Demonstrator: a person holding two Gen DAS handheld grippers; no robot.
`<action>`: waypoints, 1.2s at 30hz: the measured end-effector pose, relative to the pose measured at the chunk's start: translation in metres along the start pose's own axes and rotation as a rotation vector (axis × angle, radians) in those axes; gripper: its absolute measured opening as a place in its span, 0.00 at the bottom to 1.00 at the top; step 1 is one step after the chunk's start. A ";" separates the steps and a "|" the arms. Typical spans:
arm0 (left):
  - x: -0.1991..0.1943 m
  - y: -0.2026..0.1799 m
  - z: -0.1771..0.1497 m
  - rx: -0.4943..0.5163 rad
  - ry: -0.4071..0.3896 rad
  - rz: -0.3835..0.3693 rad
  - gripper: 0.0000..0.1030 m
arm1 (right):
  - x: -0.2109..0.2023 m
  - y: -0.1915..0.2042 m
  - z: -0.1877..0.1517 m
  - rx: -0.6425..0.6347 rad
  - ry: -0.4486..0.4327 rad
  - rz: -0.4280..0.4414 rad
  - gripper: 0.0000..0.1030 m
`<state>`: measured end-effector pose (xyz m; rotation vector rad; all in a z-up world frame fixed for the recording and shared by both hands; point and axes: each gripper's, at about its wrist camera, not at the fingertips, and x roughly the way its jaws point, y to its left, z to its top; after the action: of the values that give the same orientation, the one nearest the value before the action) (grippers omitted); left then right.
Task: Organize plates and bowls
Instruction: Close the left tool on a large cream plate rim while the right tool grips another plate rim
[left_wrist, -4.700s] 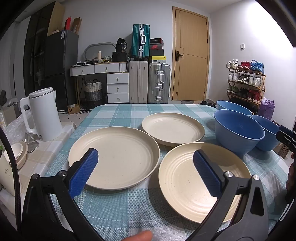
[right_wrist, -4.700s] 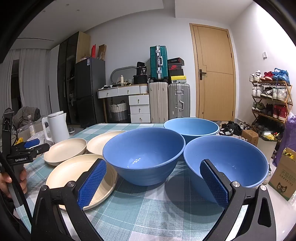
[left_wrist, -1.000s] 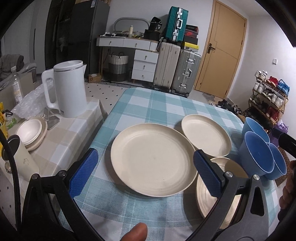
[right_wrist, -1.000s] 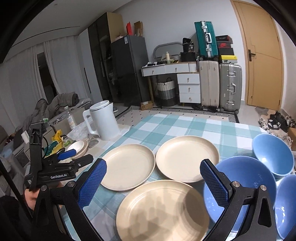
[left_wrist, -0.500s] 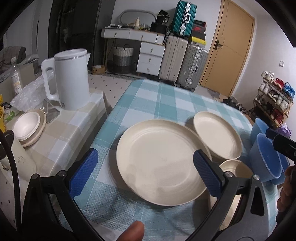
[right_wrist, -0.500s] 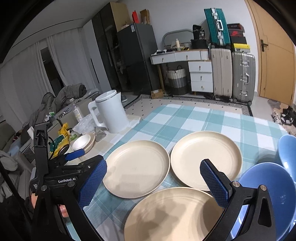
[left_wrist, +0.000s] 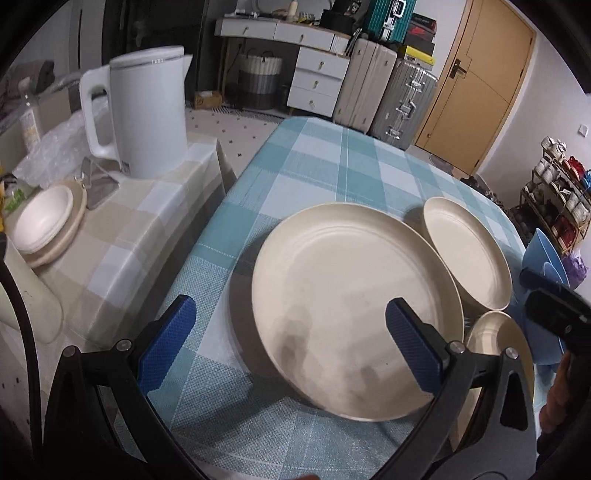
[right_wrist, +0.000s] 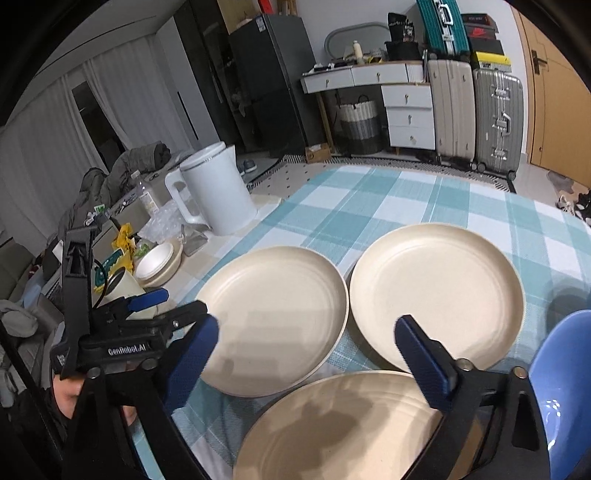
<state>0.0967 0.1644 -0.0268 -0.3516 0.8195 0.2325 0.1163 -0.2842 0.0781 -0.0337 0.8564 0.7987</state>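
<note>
Three cream plates lie on the checked tablecloth. My left gripper is open and hangs low over the near left edge of the left plate, its right finger above the plate and its left finger beside it. The far plate and the near plate sit to its right. My right gripper is open with its jaws closing and nothing between them. It hovers over the near plate, with the left plate and far plate ahead. A blue bowl is at the right edge.
A white kettle and stacked small white bowls stand on a lower side table to the left of the dining table. Suitcases, drawers and a door are behind. My left gripper shows at the left of the right wrist view.
Both grippers have come down and forward toward the plates, which now look larger. The right gripper's fingers stand a little closer together than before.
</note>
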 end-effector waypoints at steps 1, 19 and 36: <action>0.003 0.000 0.002 -0.001 0.011 -0.007 0.99 | 0.005 0.000 0.000 -0.001 0.010 -0.002 0.89; 0.035 0.003 -0.005 -0.012 0.085 -0.016 0.78 | 0.066 -0.007 -0.007 0.023 0.142 -0.026 0.63; 0.034 0.003 -0.011 -0.004 0.091 -0.036 0.39 | 0.083 -0.005 -0.015 0.026 0.199 -0.070 0.39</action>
<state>0.1107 0.1657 -0.0593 -0.3822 0.9021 0.1851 0.1414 -0.2416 0.0098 -0.1213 1.0476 0.7264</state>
